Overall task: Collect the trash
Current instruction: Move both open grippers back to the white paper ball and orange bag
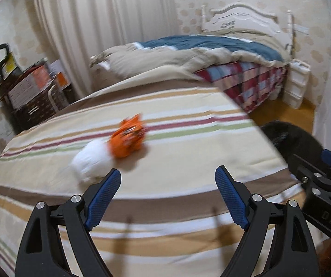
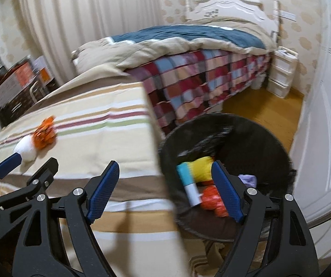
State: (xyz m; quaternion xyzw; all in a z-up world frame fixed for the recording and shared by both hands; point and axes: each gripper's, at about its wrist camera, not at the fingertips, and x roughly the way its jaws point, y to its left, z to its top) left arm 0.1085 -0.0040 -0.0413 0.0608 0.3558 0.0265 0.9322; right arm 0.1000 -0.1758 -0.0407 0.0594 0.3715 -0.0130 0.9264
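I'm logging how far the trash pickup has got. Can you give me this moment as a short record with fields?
surface: striped bedcover
trash left: orange wrapper and white crumpled paper, lying side by side
bin: black bin on the floor beside the bed
bin contents: yellow-and-blue wrapper, another orange piece, something purple
left gripper: open, empty, nearest the white paper
right gripper: open, empty, at the bin's near edge
image quality: motion blur
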